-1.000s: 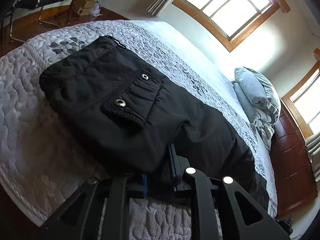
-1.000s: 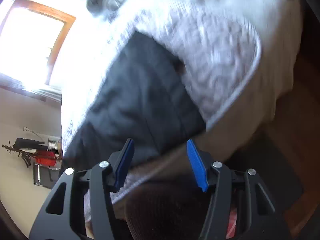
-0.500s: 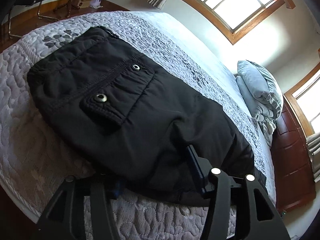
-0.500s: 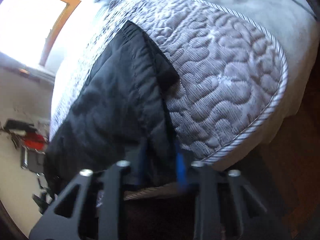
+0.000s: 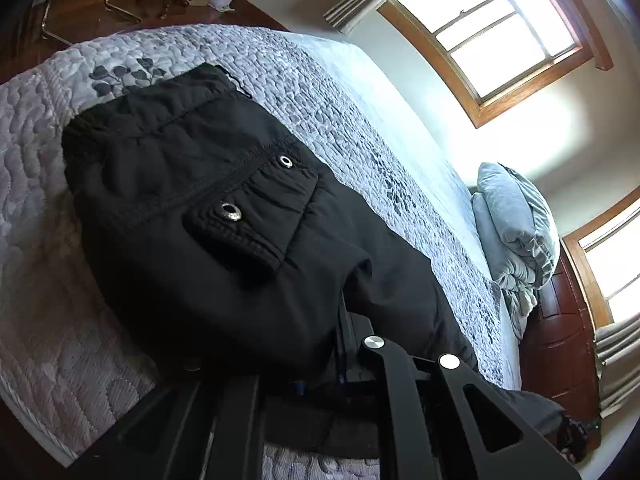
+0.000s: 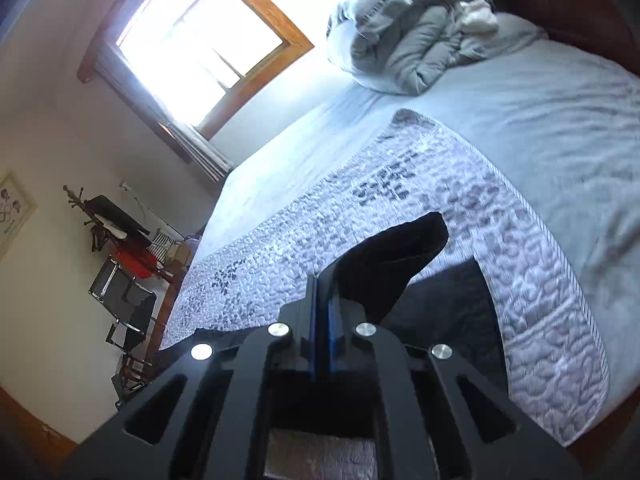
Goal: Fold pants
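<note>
Right gripper (image 6: pixel 322 320) has lifted one pants (image 5: pixel 224 248) cuff; two snaps.

Black pants (image 5: pixel 224 264), grey leaf-print quilt (image 5: pixel 320 92)

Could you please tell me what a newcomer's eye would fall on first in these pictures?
Probably the black cargo pants with shiny metal snaps, spread across the grey quilted bedspread and filling the left wrist view. Next, the right tongs, shut on a black flap of that fabric raised above the quilt. The left tongs are half buried in the near edge of the cloth, apparently pinching it.
</note>
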Available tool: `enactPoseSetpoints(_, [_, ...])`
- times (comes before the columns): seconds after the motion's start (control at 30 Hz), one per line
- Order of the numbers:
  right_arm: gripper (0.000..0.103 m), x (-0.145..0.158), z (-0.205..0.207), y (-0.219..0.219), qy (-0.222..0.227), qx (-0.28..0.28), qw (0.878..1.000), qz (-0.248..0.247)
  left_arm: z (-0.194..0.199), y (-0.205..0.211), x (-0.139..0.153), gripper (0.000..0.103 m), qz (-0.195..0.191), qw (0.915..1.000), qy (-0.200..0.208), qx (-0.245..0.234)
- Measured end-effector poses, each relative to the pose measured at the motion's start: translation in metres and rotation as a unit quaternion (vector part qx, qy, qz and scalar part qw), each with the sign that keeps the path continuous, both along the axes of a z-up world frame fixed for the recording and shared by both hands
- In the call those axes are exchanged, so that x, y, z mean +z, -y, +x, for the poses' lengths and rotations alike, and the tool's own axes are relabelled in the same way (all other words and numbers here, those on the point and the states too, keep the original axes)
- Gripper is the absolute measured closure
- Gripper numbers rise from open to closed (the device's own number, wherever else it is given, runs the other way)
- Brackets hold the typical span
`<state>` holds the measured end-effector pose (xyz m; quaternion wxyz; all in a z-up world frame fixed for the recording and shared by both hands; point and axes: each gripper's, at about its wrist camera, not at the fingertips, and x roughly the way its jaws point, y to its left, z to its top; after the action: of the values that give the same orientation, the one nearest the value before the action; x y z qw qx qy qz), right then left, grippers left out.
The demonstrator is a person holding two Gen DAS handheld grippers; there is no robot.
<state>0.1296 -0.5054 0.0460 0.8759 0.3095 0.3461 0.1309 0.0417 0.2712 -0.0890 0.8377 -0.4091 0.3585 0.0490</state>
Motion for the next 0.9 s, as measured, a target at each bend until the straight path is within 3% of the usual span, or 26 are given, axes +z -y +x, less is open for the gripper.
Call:
enactPoseSetpoints(0.07, [0.1, -0.004, 0.007, 0.005, -0.007, -0.006, 1.0, -0.017, -0.007, 0.004, -0.002, 0.093, 0.007, 0.9999, 0.0, -0.01])
enactPoseSetpoints(0.13, [0.1, -0.037, 0.012, 0.013, -0.058, -0.027, 0.996, -0.054, -0.013, 0.006, -0.006, 0.093, 0.014, 0.9997, -0.004, -0.02])
enactPoseSetpoints(0.23, [0.097, -0.125, 0.007, 0.032, -0.184, -0.053, 0.976, -0.104, -0.018, 0.01, -0.015, 0.092, 0.035, 0.9985, -0.016, -0.038])
enactPoseSetpoints(0.3, [0.086, -0.178, -0.009, 0.033, -0.251, -0.066, 0.96, -0.106, -0.016, 0.014, -0.019, 0.089, 0.046, 0.9977, -0.023, -0.044])
enactPoseSetpoints(0.33, [0.081, -0.187, -0.018, 0.033, -0.25, -0.071, 0.959, -0.114, -0.017, 0.014, -0.019, 0.084, 0.047, 0.9976, -0.023, -0.044])
enactPoseSetpoints(0.4, [0.058, -0.186, -0.033, 0.029, -0.23, -0.09, 0.961, -0.121, -0.019, 0.013, -0.018, 0.058, 0.034, 0.9983, -0.019, -0.044])
enactPoseSetpoints(0.43, [0.051, -0.182, -0.04, 0.026, -0.22, -0.099, 0.963, -0.12, -0.02, 0.012, -0.017, 0.031, 0.025, 0.9988, -0.02, -0.038])
enactPoseSetpoints(0.47, [0.045, -0.171, -0.048, 0.023, -0.21, -0.111, 0.964, -0.121, -0.021, 0.008, -0.015, 0.016, 0.018, 0.9993, -0.025, -0.023])
enactPoseSetpoints(0.53, [0.045, -0.155, -0.061, 0.012, -0.194, -0.13, 0.962, -0.144, -0.021, -0.002, -0.012, 0.015, 0.007, 0.9998, -0.018, 0.005])
enactPoseSetpoints(0.6, [0.045, -0.141, -0.065, -0.005, -0.172, -0.12, 0.965, -0.155, -0.018, -0.015, -0.011, 0.014, -0.002, 0.9991, -0.027, 0.034])
enactPoseSetpoints(0.73, [0.044, -0.132, -0.061, -0.051, -0.137, -0.03, 0.983, -0.114, 0.004, -0.031, -0.022, 0.018, -0.04, 0.997, -0.049, 0.045])
enactPoseSetpoints(0.87, [0.043, -0.139, -0.047, -0.098, -0.141, 0.026, 0.983, -0.114, 0.013, -0.04, -0.024, 0.07, -0.028, 0.996, -0.05, 0.07])
enactPoseSetpoints(0.9, [0.043, -0.144, -0.043, -0.108, -0.149, 0.033, 0.981, -0.123, 0.013, -0.044, -0.023, 0.074, -0.03, 0.9965, -0.041, 0.067])
